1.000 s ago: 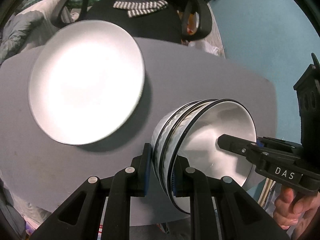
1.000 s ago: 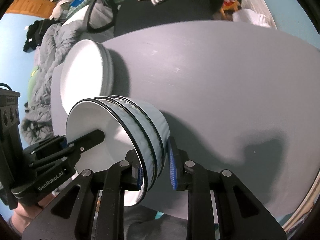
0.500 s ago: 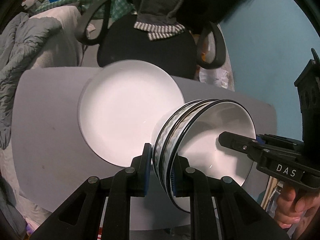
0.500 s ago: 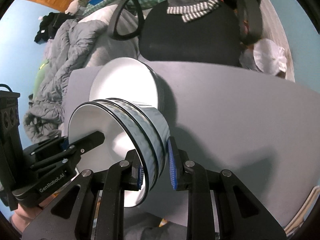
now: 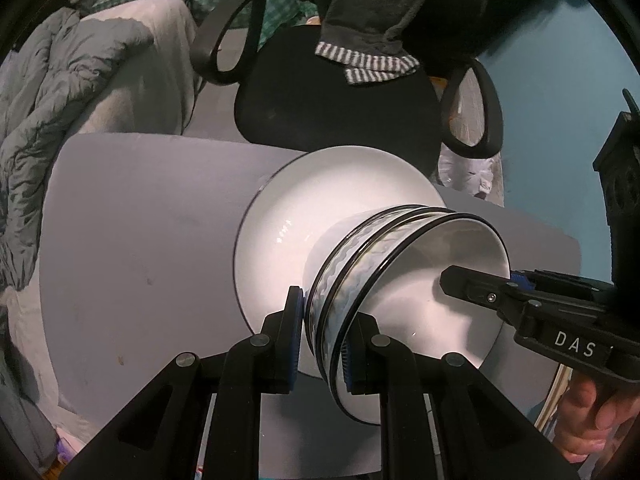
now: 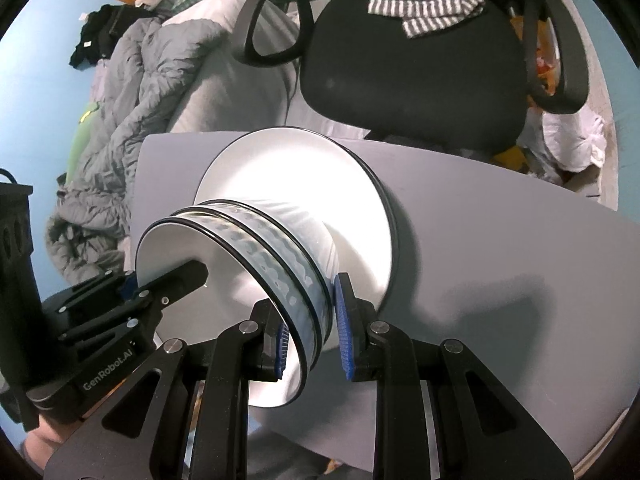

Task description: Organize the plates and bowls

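Both grippers clamp the rims of the nested bowls (image 5: 404, 280): the left gripper (image 5: 322, 336) on the near rim, the right gripper (image 6: 312, 332) on the opposite rim. A second ago the bowls hung over bare table (image 5: 140, 240) beside the plates (image 5: 320, 200); now they sit above the plates.

A black office chair (image 5: 336, 108) stands behind the grey counter (image 5: 140, 240). A grey quilt (image 6: 132, 92) lies heaped left. Walls (image 5: 560, 92) are blue.
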### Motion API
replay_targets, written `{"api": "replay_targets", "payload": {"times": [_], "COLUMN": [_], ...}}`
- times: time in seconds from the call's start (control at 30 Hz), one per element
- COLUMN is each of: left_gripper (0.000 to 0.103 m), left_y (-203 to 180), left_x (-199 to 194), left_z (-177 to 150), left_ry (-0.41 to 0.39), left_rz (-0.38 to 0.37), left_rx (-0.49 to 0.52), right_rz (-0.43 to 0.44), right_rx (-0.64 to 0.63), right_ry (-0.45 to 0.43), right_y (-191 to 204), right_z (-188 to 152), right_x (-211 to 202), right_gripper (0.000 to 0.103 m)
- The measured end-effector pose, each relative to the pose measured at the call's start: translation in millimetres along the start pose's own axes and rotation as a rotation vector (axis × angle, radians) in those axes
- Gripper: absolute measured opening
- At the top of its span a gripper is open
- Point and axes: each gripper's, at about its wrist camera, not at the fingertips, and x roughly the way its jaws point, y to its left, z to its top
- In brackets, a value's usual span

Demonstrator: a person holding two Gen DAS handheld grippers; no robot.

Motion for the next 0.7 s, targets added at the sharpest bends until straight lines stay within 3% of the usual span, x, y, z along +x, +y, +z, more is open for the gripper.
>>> {"api": "replay_targets", "payload": {"times": [0.23, 0.53, 0.63, 0.7], "left_gripper": [0.016, 0.016, 0.025, 0.045], "left_y": [13.0, 12.2, 12.3, 13.0], "left_x": [0.9, 0.4, -1.3, -6.2], "left_z": [11.5, 11.6, 9.1, 6.8], "left_ry": [-0.003, -0.015, -0.032, -0.059], "left_rz": [-0.007, -0.008, -0.024, -0.011], "left_rx": [-0.029, 0.010, 0.016, 0.007], "right_rz": [-0.011, -0.057, -0.052, -0.088], "right_rx": [-0.008, -0.054, -0.050, -0.060], "right_ry": [0.005, 0.022, 0.013, -0.008], "right_y": [7.5, 15.5, 15.2, 17.4], "right_z": [17.1, 20.5, 21.7, 20.5], "right_x": [3.9, 6.7, 4.9, 1.5], "right_gripper": [0.022, 0.023, 0.028, 0.049]}}
